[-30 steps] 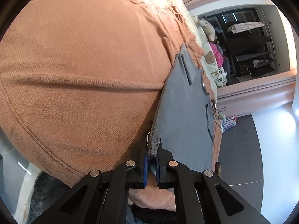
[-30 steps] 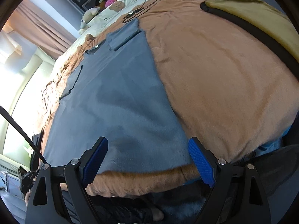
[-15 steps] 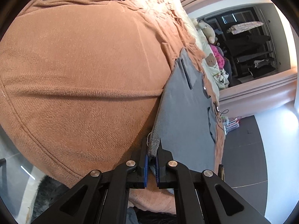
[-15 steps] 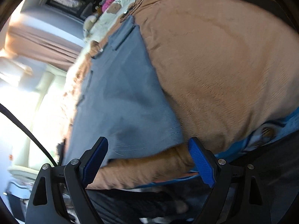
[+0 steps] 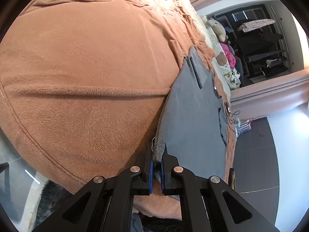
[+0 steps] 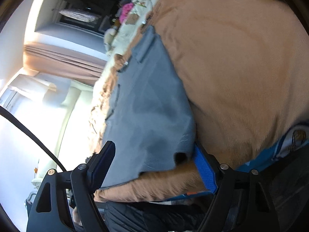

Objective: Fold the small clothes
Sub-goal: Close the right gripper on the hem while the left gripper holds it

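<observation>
**Grey garment on a bed, gripped at 1 corner**

A flat grey garment [image 5: 195,119] lies spread on a bed covered by a fuzzy orange-brown blanket [image 5: 87,67]. The left gripper [image 5: 156,171] has its jaws closed tight on the near corner of the garment, lifting that corner's edge a little off the blanket.

The right gripper [image 6: 154,166] is tilted, its jaws wide apart and just now closing. The garment's other near corner and the blanket's edge sit between its 2 blue pads [image 6: 204,168]; the right-hand pad is against the fabric, the other stands off from it.

At the far end of the bed are stuffed toys [image 5: 219,29] and a pink bundle [image 5: 228,55].
</observation>
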Action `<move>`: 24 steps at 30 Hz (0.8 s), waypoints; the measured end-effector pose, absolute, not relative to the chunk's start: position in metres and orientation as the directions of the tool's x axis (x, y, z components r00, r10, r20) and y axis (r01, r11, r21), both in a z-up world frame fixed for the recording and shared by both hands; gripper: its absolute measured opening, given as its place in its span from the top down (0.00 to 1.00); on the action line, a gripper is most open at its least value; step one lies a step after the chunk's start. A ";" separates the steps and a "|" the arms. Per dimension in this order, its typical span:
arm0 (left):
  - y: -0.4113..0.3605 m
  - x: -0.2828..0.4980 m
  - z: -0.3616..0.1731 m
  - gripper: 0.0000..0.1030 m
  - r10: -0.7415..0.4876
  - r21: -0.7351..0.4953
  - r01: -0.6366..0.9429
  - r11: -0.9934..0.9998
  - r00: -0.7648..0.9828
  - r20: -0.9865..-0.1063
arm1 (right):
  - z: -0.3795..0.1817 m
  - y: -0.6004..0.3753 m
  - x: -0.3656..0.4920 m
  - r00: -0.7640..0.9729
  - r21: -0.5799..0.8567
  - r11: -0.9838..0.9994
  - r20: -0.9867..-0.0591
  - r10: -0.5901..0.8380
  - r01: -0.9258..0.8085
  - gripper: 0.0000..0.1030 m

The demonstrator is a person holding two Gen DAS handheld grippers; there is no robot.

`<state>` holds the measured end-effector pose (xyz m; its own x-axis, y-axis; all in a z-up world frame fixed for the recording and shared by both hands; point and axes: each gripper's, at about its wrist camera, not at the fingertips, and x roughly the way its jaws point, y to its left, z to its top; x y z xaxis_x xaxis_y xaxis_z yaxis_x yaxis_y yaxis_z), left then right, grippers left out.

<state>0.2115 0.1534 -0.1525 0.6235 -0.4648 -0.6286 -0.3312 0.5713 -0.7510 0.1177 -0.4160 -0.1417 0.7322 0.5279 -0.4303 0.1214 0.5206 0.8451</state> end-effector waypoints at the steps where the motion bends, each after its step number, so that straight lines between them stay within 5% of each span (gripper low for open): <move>1: 0.153 0.212 -0.154 0.95 -0.466 -0.750 -0.334 0.571 0.620 -0.631 | -0.147 -0.410 0.120 0.725 0.845 0.517 -0.442 0.529 0.138 0.23; 8: 0.154 0.215 -0.162 0.95 -0.463 -0.742 -0.357 0.568 0.607 -0.646 | -0.146 -0.406 0.124 0.745 0.862 0.483 -0.422 0.516 0.154 0.23; 13: 0.149 0.213 -0.170 0.95 -0.475 -0.749 -0.370 0.549 0.599 -0.644 | -0.157 -0.400 0.131 0.775 0.878 0.438 -0.409 0.483 0.191 0.49; 19: 0.146 0.205 -0.177 0.81 -0.493 -0.768 -0.364 0.527 0.605 -0.625 | -0.159 -0.383 0.137 0.781 0.870 0.443 -0.427 0.456 0.217 0.51; 24: 0.148 0.202 -0.181 0.80 -0.490 -0.780 -0.373 0.502 0.621 -0.612 | -0.157 -0.385 0.137 0.770 0.854 0.460 -0.458 0.443 0.243 0.94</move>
